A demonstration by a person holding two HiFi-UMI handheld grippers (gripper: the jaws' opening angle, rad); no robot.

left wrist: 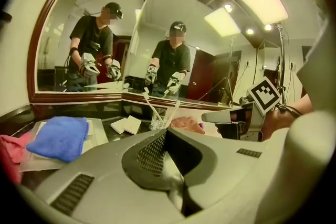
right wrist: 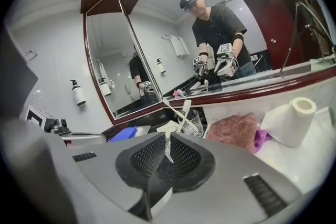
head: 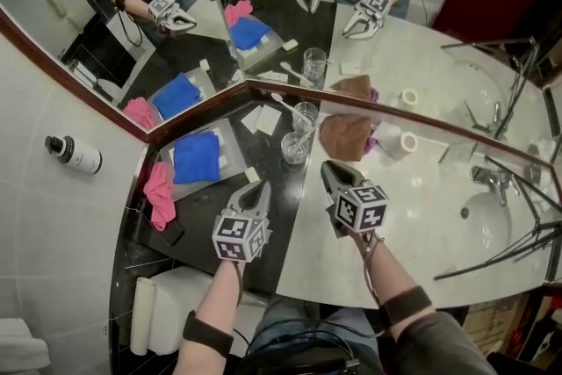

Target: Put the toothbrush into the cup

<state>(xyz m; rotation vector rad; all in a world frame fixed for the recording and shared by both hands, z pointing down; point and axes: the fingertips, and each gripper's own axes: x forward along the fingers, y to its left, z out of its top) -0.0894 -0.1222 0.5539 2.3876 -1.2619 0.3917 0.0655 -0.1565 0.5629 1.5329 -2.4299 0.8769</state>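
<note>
Mirrors back the desk (head: 413,233), where the toothbrush (right wrist: 185,111) stands tilted in the glass cup (head: 294,149). Near it, the left hand-held gripper (head: 261,191) is pressed together on nothing. The right hand-held gripper (head: 328,171) is empty, its jaws a narrow slit apart.

Before you: blue folded cloth (head: 195,156), pink crumpled cloth (head: 159,189), brown fuzzy towel (head: 345,136), white plastic toothbrush (right wrist: 185,112), clear glass cup (right wrist: 193,123).

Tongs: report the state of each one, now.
Left tongs: closed, empty.
Right tongs: open just a sliver, holding nothing.
</note>
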